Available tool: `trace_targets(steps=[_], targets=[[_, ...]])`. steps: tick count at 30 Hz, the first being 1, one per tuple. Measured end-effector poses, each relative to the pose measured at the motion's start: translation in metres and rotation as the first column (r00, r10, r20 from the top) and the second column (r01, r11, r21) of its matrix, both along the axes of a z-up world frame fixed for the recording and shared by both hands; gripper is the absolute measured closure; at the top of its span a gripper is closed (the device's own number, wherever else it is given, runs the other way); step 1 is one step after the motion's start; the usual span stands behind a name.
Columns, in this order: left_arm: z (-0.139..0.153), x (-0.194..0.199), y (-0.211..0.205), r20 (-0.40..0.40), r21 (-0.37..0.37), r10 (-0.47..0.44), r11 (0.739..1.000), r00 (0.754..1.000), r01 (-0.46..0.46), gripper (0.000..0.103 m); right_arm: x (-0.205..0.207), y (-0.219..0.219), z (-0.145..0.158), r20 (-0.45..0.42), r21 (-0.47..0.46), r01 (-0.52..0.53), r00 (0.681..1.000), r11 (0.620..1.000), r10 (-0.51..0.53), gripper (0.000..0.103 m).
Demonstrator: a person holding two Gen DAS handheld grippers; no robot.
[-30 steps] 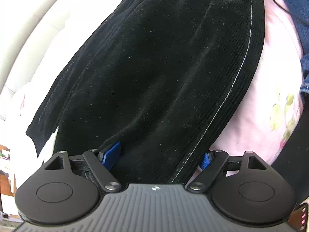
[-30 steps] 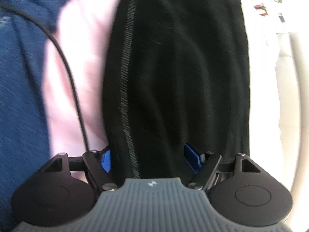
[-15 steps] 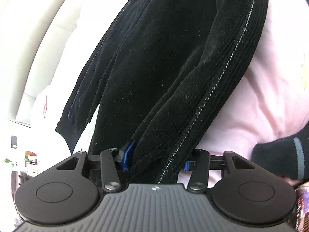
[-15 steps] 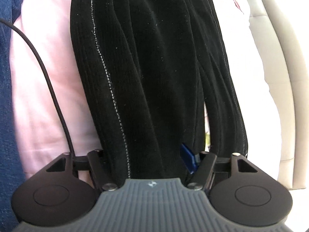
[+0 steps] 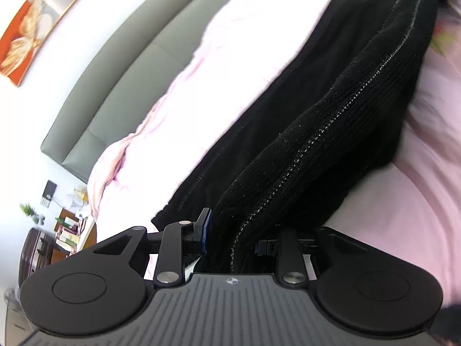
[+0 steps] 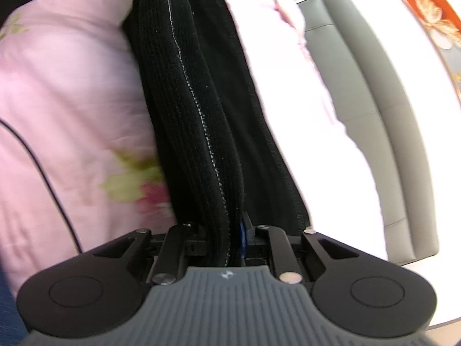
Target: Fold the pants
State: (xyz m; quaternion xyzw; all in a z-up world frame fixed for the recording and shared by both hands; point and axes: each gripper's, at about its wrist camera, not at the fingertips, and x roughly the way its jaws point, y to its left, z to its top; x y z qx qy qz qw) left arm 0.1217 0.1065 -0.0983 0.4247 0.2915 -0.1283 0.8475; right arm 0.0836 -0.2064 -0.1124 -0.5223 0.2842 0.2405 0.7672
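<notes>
The black corduroy pants lie lengthwise on a pink bed cover, with a pale stitched seam along a raised ridge of cloth. My left gripper is closing, and its blue pads pinch a bunched fold at the near end of the pants. In the right wrist view the same pants run away from me. My right gripper is also closing, its jaws tight on a narrow gathered fold beside the seam. Both held folds stand lifted off the cover.
The pink flowered bed cover lies under the pants. A grey padded headboard and an orange wall picture stand beyond. A bedside shelf with books and a dark suitcase are at the left. A black cable crosses the cover.
Both grippers went from wide open over flat cloth to pinched on gathered folds. Both rose and tilted up, so the headboard and wall now show. The pants bunched into a ridge.
</notes>
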Motion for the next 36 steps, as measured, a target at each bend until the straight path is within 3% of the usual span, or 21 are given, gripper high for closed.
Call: trace_targets(steps=[6,13,16,19,21,23,25,27,30,33,34,36], targets=[[0.014,0.039,-0.007,0.014,-0.006,0.016,1.000,1.000,-0.016,0.073,0.050,-0.015,0.026,0.057,-0.017,0.010,0.998,1.000,-0.009,0.100],[0.032,0.108,-0.004,-0.013,-0.092,0.112,0.989,0.994,-0.112,0.073,0.127,-0.021,0.036,0.088,-0.012,0.031,0.996,0.999,-0.030,0.101],[0.014,0.138,-0.007,-0.071,-0.097,0.147,0.983,0.987,-0.154,0.073,0.168,-0.023,0.039,0.075,0.015,0.061,0.995,0.998,-0.062,0.101],[-0.021,0.175,-0.011,-0.152,-0.083,0.193,0.975,0.969,-0.207,0.072,0.207,-0.018,0.009,-0.001,-0.017,0.076,0.997,0.997,-0.076,0.101],[-0.050,0.195,-0.014,-0.205,-0.054,0.242,0.965,0.948,-0.258,0.064,0.229,-0.013,-0.016,-0.062,-0.030,0.104,0.992,0.994,-0.106,0.098],[-0.073,0.207,-0.015,-0.234,-0.030,0.293,0.951,0.927,-0.308,0.059,0.244,-0.009,-0.043,-0.083,-0.047,0.151,0.984,0.987,-0.155,0.072],[-0.084,0.212,-0.012,-0.206,-0.031,0.357,0.928,0.911,-0.371,0.043,0.251,-0.008,-0.058,-0.067,-0.018,0.247,0.967,0.969,-0.248,0.067],[-0.076,0.212,-0.002,-0.173,-0.095,0.422,0.892,0.890,-0.442,0.020,0.251,-0.014,-0.054,-0.062,0.084,0.363,0.931,0.928,-0.359,0.064],[-0.054,0.211,0.027,-0.236,-0.257,0.485,0.804,0.842,-0.535,0.018,0.233,-0.035,-0.036,-0.065,0.280,0.530,0.842,0.800,-0.535,0.048],[-0.040,0.208,0.044,-0.287,-0.319,0.516,0.743,0.807,-0.588,0.018,0.194,-0.061,-0.025,-0.103,0.440,0.643,0.730,0.627,-0.676,0.041],[-0.034,0.207,0.048,-0.290,-0.329,0.531,0.726,0.796,-0.604,0.018,0.177,-0.069,-0.024,-0.131,0.478,0.662,0.704,0.578,-0.698,0.041],[-0.021,0.208,0.050,-0.313,-0.345,0.542,0.700,0.780,-0.625,0.018,0.147,-0.079,-0.022,-0.163,0.513,0.673,0.685,0.532,-0.710,0.041]])
